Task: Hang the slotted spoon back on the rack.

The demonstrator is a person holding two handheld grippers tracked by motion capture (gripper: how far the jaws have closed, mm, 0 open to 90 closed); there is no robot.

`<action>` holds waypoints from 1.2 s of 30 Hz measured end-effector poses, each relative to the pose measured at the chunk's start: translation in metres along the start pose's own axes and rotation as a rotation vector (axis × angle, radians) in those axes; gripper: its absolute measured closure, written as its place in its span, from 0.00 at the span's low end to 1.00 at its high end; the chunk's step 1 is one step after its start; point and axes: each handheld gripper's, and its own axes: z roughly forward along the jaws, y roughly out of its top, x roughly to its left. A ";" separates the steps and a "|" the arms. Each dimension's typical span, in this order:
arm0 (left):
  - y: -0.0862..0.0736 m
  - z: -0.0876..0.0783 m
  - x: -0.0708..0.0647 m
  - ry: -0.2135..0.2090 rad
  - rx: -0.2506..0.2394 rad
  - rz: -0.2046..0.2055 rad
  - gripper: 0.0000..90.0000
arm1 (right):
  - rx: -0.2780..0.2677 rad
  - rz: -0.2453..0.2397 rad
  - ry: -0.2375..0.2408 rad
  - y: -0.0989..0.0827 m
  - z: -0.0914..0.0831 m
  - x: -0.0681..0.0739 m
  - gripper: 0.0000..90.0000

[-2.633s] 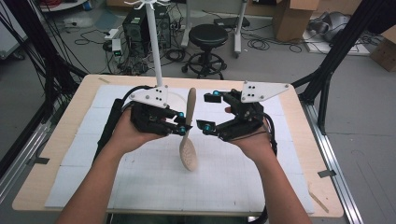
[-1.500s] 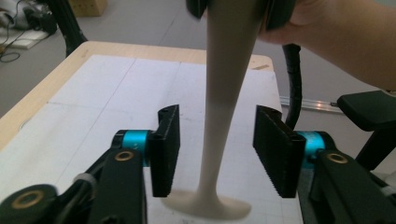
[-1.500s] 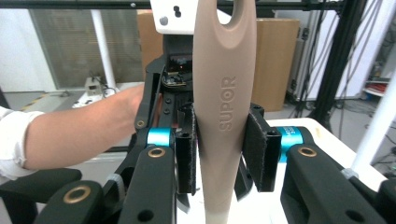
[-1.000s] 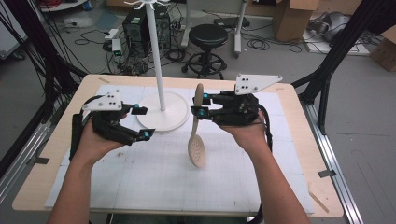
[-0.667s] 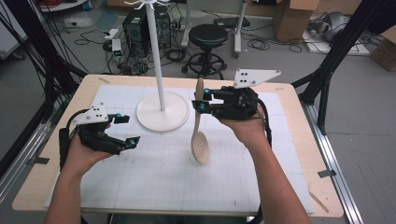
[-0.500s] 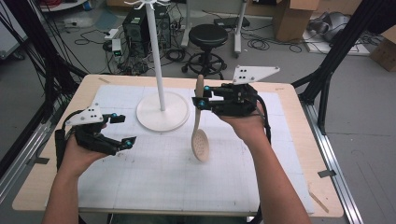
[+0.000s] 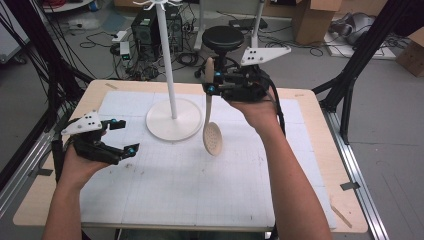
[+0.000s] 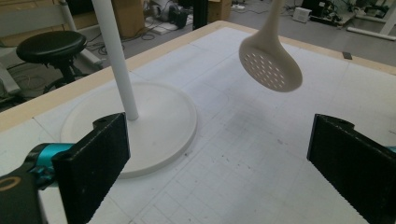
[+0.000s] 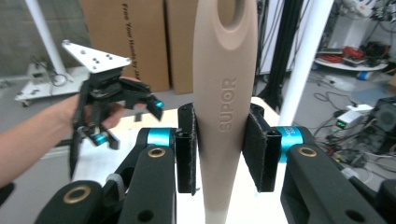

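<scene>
Skimmer spoon (image 7: 210, 117) had passed wholly to the right gripper (image 7: 216, 82), clamped on its handle; the left gripper (image 7: 125, 136), withdrawn, gaped empty.

right tongs (image 7: 212, 83): gripping spoon (image 7: 212, 131) handle, bowl hanging | left tongs (image 7: 126, 137): spread, empty

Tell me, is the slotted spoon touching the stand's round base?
Apart. In the left gripper view the slotted spoon hangs above the mat, with bare grid between it and the stand's base.
</scene>
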 end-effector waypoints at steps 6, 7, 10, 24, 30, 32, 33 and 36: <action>-0.001 -0.001 0.001 -0.009 -0.006 0.007 0.07 | 0.000 -0.004 -0.011 0.020 0.006 -0.015 0.76; -0.001 -0.001 0.001 -0.007 -0.008 0.008 0.07 | 0.002 -0.003 -0.012 0.024 0.007 -0.017 0.76; -0.001 -0.003 0.001 -0.014 -0.014 0.008 0.07 | 0.005 -0.001 -0.017 0.032 0.011 -0.024 0.76; -0.003 -0.007 0.003 -0.020 -0.033 0.011 0.07 | 0.040 0.037 -0.066 0.059 0.025 -0.061 0.76; -0.003 -0.007 0.003 -0.027 -0.039 0.007 0.07 | 0.073 0.033 -0.087 0.074 0.036 -0.074 0.76; -0.003 -0.006 0.003 -0.032 -0.037 0.008 0.07 | 0.085 0.037 -0.099 0.077 0.041 -0.078 0.76; -0.003 -0.005 0.003 -0.035 -0.037 0.007 0.07 | 0.091 0.041 -0.102 0.078 0.043 -0.081 0.76; -0.003 -0.004 0.002 -0.038 -0.028 0.010 0.07 | 0.112 0.045 -0.117 0.080 0.050 -0.086 0.76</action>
